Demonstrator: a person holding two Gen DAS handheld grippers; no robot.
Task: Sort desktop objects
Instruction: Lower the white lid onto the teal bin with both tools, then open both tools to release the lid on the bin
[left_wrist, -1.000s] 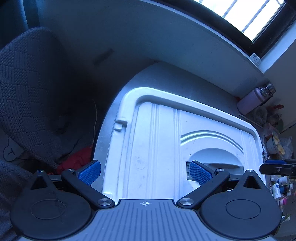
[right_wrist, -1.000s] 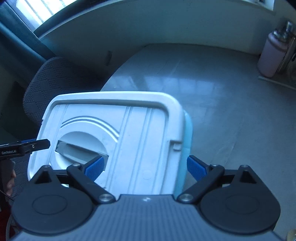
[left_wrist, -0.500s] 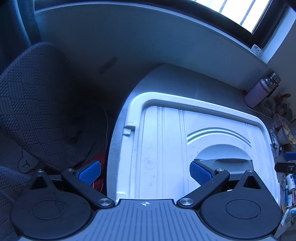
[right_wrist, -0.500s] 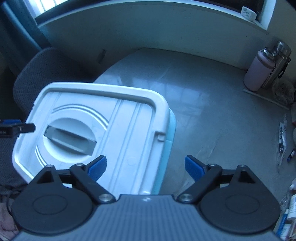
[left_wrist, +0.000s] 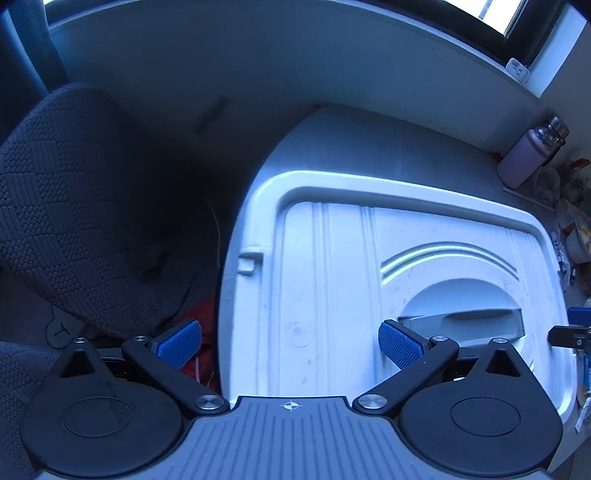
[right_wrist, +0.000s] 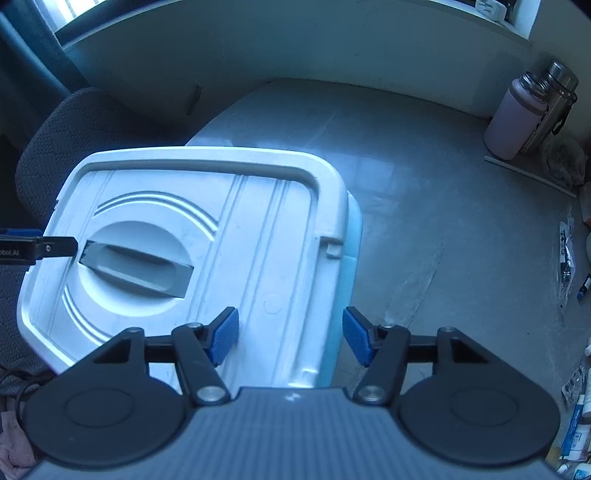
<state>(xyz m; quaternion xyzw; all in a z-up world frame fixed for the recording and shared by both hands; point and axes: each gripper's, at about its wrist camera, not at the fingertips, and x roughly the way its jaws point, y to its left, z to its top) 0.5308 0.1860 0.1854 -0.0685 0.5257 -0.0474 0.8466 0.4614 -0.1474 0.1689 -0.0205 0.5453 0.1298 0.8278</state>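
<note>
Centre of both views: white lidded box (left_wrist: 388, 280) on grey desk (right_wrist: 424, 177), lid shut
Left gripper (left_wrist: 290, 341): jaws wide, empty
Right gripper (right_wrist: 290, 334): jaws wide, empty
Right edge: small clutter (right_wrist: 567, 254) loose; sorting either ahead or finished

Grey desk (right_wrist: 424, 206) — lidded box (right_wrist: 258, 229), bottles (right_wrist: 513, 122), clutter (right_wrist: 567, 254).

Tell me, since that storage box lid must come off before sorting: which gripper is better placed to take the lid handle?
Probably the left gripper. Its open jaws hover over the white lid, one blue pad right beside the grey handle. The right gripper straddles the lid's far edge, away from the handle.
</note>
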